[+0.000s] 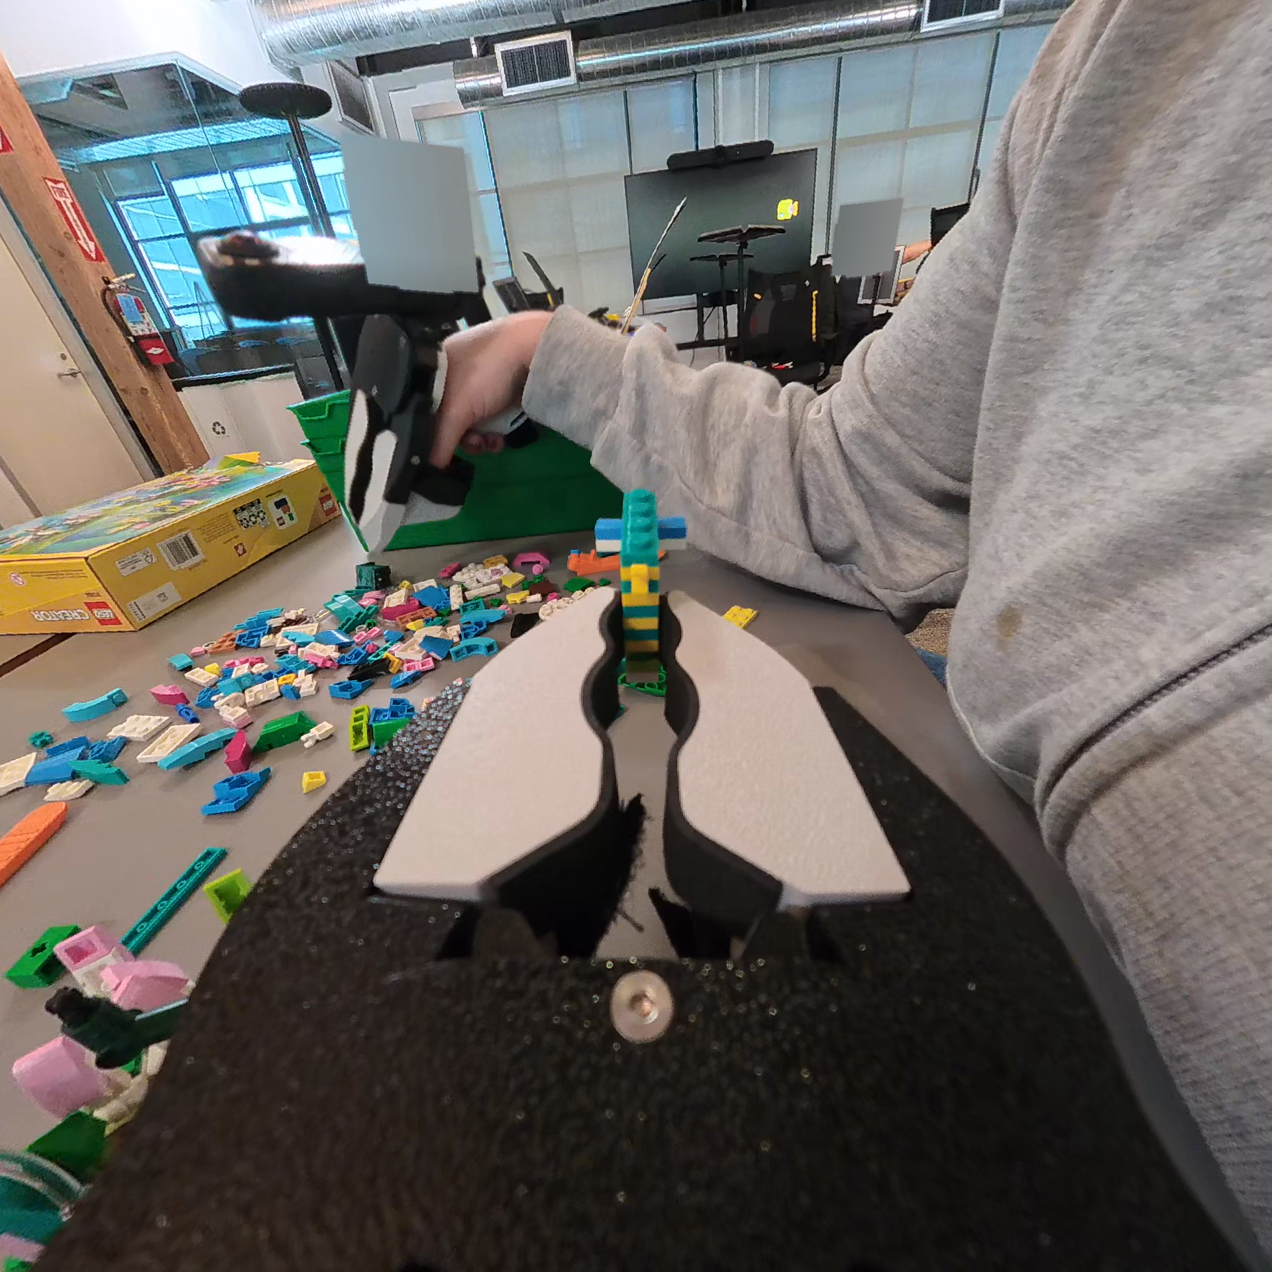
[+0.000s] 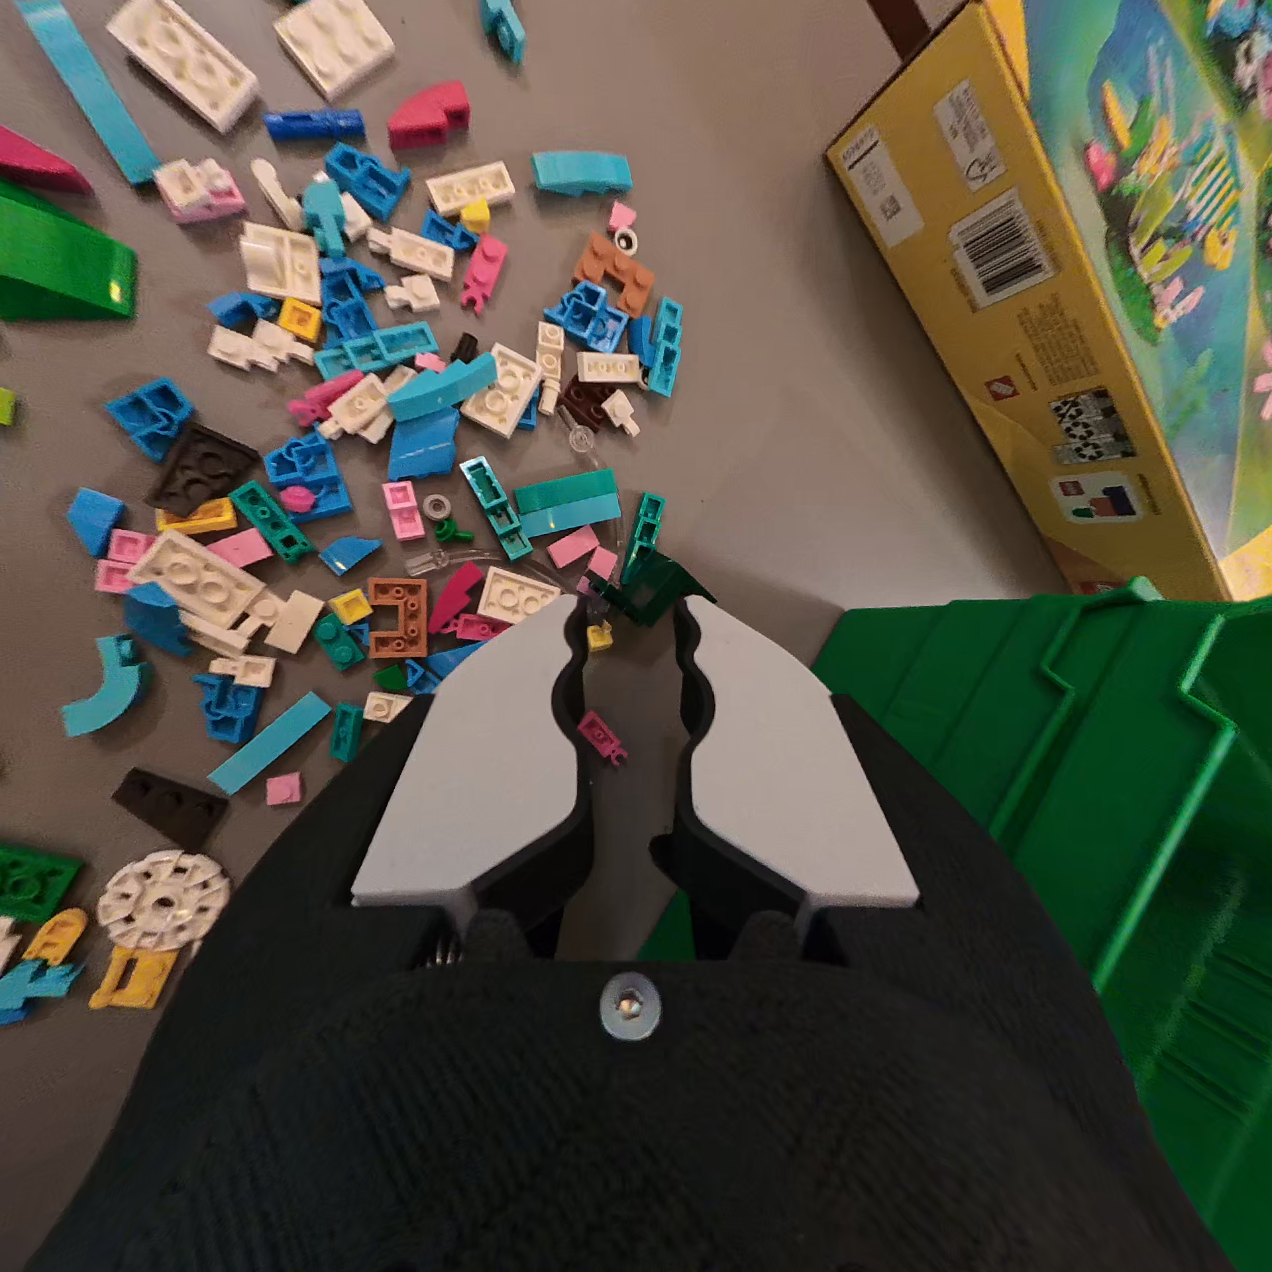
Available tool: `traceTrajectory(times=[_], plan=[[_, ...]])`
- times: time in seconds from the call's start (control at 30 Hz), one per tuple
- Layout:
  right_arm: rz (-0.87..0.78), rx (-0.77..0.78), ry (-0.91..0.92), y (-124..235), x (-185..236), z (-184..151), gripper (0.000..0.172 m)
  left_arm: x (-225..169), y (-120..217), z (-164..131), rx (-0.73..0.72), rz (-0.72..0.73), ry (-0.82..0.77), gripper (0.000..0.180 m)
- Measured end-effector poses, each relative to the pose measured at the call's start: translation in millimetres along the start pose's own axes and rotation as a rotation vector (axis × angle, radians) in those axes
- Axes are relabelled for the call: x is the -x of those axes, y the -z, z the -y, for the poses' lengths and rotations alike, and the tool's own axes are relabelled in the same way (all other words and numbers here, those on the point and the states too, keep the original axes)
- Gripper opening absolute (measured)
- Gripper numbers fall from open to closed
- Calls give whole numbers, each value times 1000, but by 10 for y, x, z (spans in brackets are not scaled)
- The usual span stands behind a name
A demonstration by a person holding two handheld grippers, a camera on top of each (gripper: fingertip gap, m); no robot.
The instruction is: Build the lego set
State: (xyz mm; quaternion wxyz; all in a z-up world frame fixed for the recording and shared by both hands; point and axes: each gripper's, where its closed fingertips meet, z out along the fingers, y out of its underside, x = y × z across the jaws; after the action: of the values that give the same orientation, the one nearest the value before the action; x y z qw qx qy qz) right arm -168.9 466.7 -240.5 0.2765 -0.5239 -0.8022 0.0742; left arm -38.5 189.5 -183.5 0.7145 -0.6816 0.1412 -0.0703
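Note:
My left gripper (image 1: 640,619) is shut on a narrow tower of yellow and teal striped bricks (image 1: 640,606). The tower has a teal top and a blue and white cross piece, and stands upright over the grey table (image 1: 791,619). My right gripper (image 2: 630,609) is open and points down at the table. A dark green transparent piece (image 2: 647,585) lies right at its fingertips, and the pads do not press on it. In the left wrist view the right gripper (image 1: 375,530) hovers just above that dark green piece (image 1: 372,575).
Many small loose bricks (image 2: 413,413) are scattered over the table. A yellow toy box (image 2: 1032,310) lies at the right, and also shows in the left wrist view (image 1: 158,550). A green bin (image 2: 1067,791) stands close to the right gripper. A person's grey sleeve (image 1: 895,447) reaches across. Spacing between my two grippers at the tips: around 30 cm.

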Motion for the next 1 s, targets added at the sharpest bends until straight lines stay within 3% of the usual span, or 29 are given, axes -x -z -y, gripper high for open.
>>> traceTrajectory(times=[0.37, 0.53, 0.7, 0.9, 1.0], plan=[[-28, -89, 122, 402, 171, 219, 23, 58, 10, 11, -7, 28, 10, 8], [-11, -214, 128, 656, 581, 238, 23, 81, 37, 40, -32, 37, 15, 8], [-70, -369, 64, 919, 857, -10, 23, 121, 65, 69, -57, 73, 6, 8], [-48, -303, 45, 1129, 1114, -619, 23, 76, 49, 58, -47, 65, -38, 8], [-47, -309, 31, 1169, 1155, -757, 23, 74, 46, 55, -45, 65, -43, 8]])
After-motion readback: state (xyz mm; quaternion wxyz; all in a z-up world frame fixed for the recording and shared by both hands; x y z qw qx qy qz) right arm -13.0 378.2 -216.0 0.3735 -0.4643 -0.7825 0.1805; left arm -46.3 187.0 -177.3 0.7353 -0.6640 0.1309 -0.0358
